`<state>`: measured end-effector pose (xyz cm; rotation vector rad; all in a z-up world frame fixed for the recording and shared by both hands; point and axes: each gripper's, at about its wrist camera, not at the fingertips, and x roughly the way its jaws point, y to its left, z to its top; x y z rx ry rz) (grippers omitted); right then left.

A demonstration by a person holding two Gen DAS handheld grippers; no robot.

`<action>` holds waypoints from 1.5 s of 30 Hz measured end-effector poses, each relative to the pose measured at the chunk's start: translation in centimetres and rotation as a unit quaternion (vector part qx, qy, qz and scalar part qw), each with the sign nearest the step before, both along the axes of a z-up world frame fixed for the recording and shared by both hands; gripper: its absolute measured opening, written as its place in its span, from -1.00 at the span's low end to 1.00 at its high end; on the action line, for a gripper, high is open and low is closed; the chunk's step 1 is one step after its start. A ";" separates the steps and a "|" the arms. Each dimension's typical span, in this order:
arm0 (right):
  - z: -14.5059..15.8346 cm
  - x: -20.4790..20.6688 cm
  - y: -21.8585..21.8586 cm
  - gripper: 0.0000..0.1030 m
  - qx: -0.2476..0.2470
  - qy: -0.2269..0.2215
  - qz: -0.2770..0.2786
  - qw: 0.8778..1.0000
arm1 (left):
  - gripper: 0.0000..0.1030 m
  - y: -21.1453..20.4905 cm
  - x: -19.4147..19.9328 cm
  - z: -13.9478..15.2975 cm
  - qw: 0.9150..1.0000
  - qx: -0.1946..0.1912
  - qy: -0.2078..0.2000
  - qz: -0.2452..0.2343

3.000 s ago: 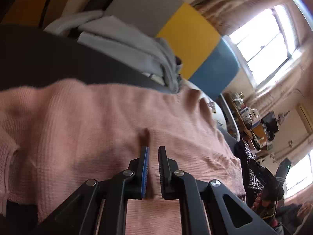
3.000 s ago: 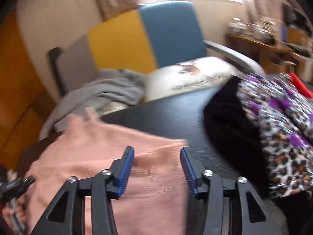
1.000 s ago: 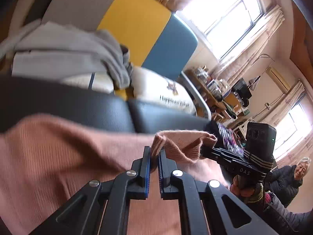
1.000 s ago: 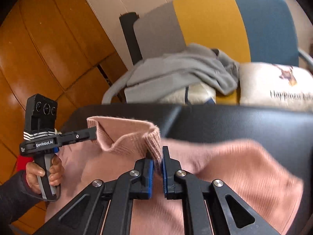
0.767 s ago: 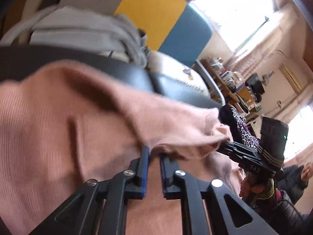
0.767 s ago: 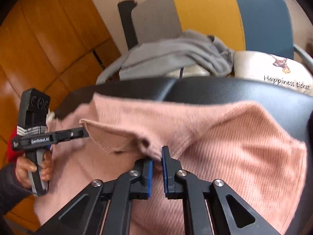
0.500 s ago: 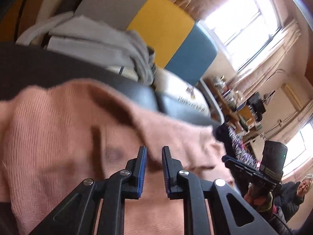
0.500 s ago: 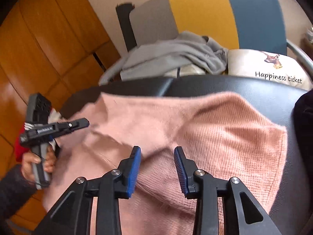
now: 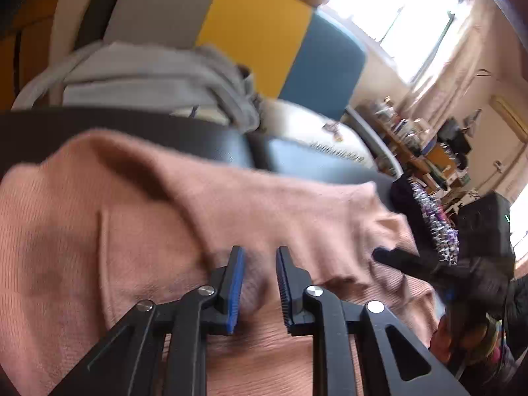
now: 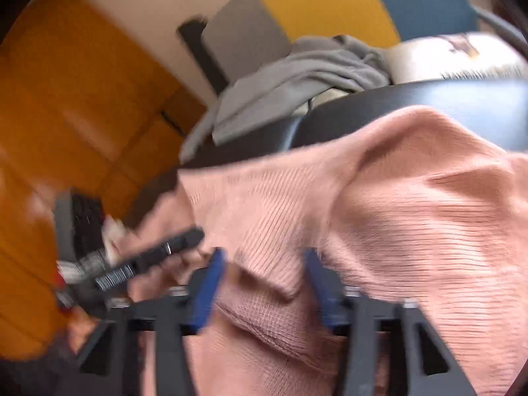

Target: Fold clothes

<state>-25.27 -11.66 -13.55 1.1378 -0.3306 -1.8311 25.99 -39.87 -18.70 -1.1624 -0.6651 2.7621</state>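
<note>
My pink ribbed knit sweater [image 9: 138,231] lies rumpled across the black padded desk [image 9: 198,138], a folded flap directly ahead of both grippers. Left gripper [image 9: 259,264] and right gripper [image 10: 264,274] are released, equally near.

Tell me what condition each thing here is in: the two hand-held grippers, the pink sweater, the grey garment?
Left hand-held gripper: open, empty, over the sweater.
Right hand-held gripper: open, empty, blurred.
Pink sweater: rumpled, one layer folded over, lying on the black surface.
Grey garment: crumpled, unfolded, behind the black surface.
</note>
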 end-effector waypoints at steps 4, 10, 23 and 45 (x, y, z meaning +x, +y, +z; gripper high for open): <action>1.4 -4.0 3.2 1.00 -0.074 -0.035 -0.071 0.994 | -0.53 2.5 -1.1 -0.6 0.999 0.003 0.012 -0.031; -0.6 -10.0 -0.7 1.00 -0.035 -0.117 -0.058 0.991 | -0.52 5.1 -3.5 -2.9 0.998 0.015 -0.003 -0.069; 0.8 -14.2 2.0 0.93 -0.042 -0.101 -0.201 0.973 | -0.52 5.0 -3.8 -3.3 0.998 0.017 0.000 -0.061; -1.4 -0.9 -5.3 1.00 -0.007 0.068 -0.050 0.996 | -0.14 -12.6 -2.2 -2.0 0.970 0.238 0.019 0.041</action>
